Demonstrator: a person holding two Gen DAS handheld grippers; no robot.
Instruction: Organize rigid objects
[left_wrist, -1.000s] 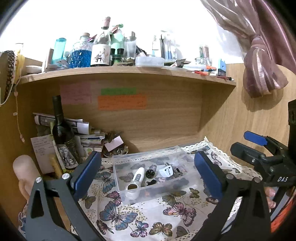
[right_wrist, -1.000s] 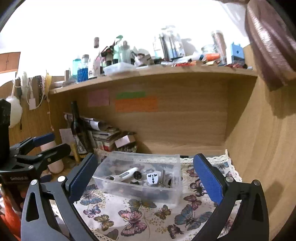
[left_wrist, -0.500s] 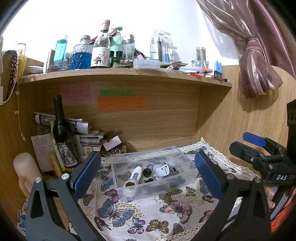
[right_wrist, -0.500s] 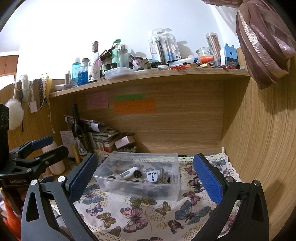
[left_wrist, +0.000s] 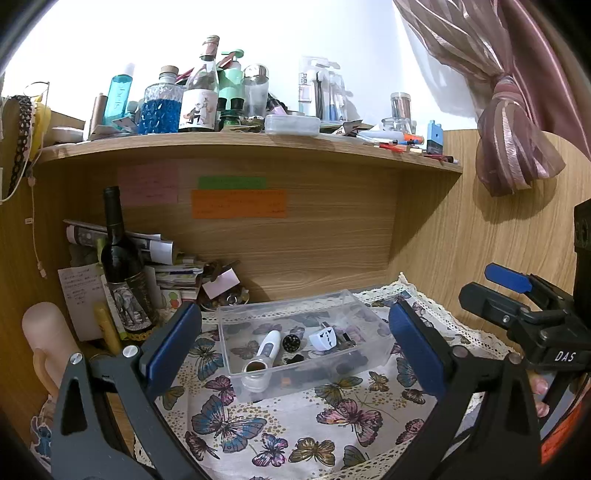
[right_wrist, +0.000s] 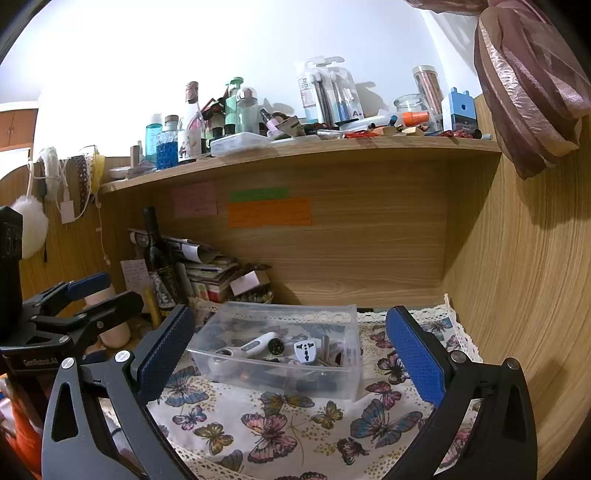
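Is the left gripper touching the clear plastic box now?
Apart. In the left wrist view, the left gripper is open, and butterfly cloth shows between each blue pad and the clear plastic box. It holds nothing.

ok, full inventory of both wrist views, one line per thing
clear bin: 1, transparent, centre of cloth
white handheld device: 1, in bin
white plug adapter: 1, in bin
butterfly cloth: 1, cream, under bin
wine bottle: 1, dark, left of bin
paper stack: 1, behind bottle
sticky notes: 3, pink, green, orange, back panel
shelf: 1, wood, crowded with bottles
curtain: 1, mauve, right
left gripper: open, empty
right gripper: open, empty
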